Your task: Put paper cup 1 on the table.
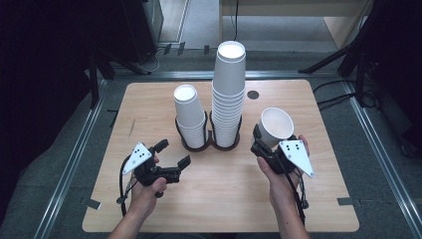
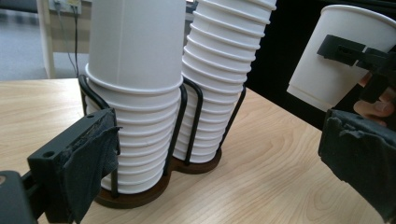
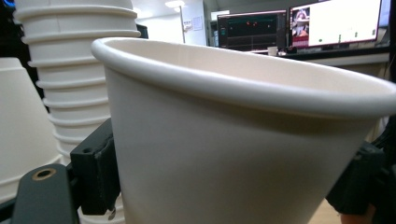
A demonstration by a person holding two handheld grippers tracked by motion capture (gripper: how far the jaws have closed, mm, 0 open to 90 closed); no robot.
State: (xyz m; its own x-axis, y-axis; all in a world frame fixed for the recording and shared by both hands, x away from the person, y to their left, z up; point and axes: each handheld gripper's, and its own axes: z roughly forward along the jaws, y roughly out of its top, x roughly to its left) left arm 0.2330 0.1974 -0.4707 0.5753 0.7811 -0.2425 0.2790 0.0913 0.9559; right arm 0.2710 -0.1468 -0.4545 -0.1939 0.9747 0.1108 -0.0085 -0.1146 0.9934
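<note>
Two stacks of white paper cups stand in a dark wire holder (image 1: 198, 145) at the table's middle: a short stack (image 1: 189, 113) on the left and a tall stack (image 1: 229, 89) on the right. My right gripper (image 1: 271, 143) is shut on a single paper cup (image 1: 275, 124), held mouth up and tilted just right of the tall stack. In the right gripper view the cup (image 3: 233, 140) sits between both jaws, with the tall stack (image 3: 74, 70) behind it. My left gripper (image 1: 174, 153) stands open in front of the short stack (image 2: 135, 70), with nothing between its jaws.
A small dark round hole (image 1: 253, 94) lies in the wooden table (image 1: 149, 104) behind the tall stack. Bare tabletop stretches left of the holder and along the front edge. Monitors (image 3: 336, 23) glow far behind.
</note>
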